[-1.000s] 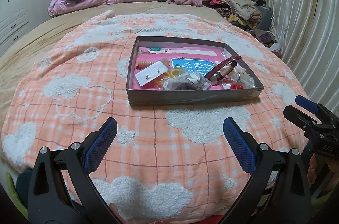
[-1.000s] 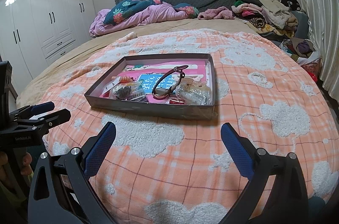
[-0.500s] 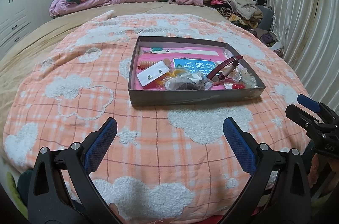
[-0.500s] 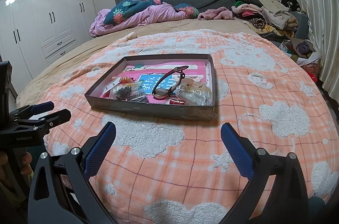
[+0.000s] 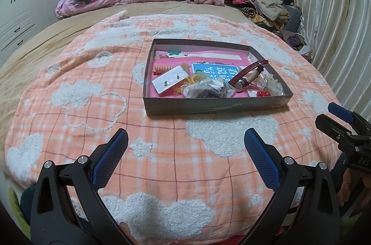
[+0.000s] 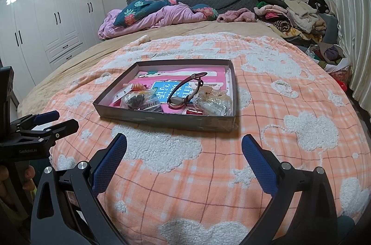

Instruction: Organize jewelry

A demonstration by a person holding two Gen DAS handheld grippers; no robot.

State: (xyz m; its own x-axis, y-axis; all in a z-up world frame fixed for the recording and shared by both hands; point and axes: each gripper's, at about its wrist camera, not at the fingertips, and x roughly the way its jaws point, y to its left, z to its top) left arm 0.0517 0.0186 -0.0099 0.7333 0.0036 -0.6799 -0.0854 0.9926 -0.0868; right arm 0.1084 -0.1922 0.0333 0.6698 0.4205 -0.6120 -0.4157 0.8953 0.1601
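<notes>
Jewelry lies jumbled in a shallow grey box (image 5: 215, 106) at mid-frame in both views, resting on a peach blanket (image 5: 92, 106) with white fleecy clouds. Nearest the lens, at the bottom of the left view, the left gripper (image 5: 185, 159) hangs over the blanket short of the box, jaws wide and empty; the right gripper (image 6: 184, 159) does the same in its own view, jaws wide, nothing between them. Each gripper also shows at the other view's edge, well apart from the box. Inside the box, toward its near wall, sit a clear bag (image 5: 206, 90) of dark pieces, a white earring card (image 5: 170, 81) and a red bead (image 5: 263, 93). A maroon-strapped watch (image 6: 185, 92) arches over a blue card (image 5: 214, 70). At the top of both frames are a pink quilt (image 6: 150, 20) and a clothes pile (image 6: 294, 15).
</notes>
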